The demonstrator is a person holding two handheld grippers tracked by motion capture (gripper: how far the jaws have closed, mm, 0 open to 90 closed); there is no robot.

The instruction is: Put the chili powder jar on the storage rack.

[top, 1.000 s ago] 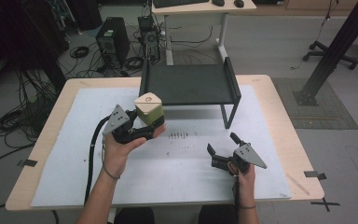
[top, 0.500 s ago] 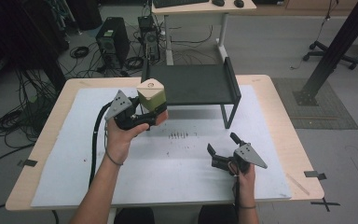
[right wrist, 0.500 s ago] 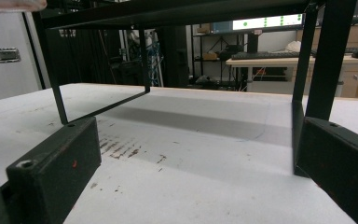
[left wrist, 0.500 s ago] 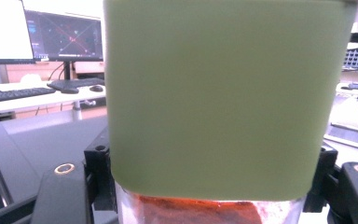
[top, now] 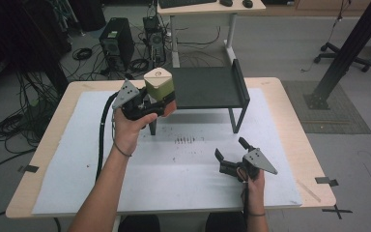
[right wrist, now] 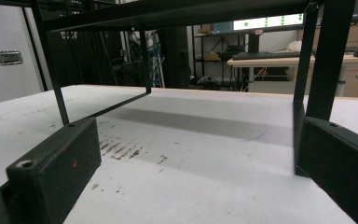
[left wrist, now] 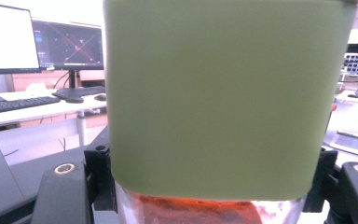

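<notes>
A jar (top: 158, 86) with a wide pale-green cap and orange-red contents hangs in the air at the left end of the black shelf (top: 207, 87). My left gripper (top: 165, 107) is shut on its lower part. In the left gripper view the green cap (left wrist: 223, 93) blocks most of the picture, and the black jaws press on the jar from both sides at the bottom. My right gripper (top: 229, 148) rests low over the white mat near the front right, open with nothing between its jaws. It points at the shelf (right wrist: 168, 11).
The shelf stands on thin black legs (top: 235, 118) at the back middle of the white mat (top: 174, 174). Dark smudges (top: 186, 140) mark the mat in front of it. Beyond the table stand a desk, computers and cables on the floor.
My left hand has carried the jar up and away from me, to the shelf's left end. The right gripper has not moved.
</notes>
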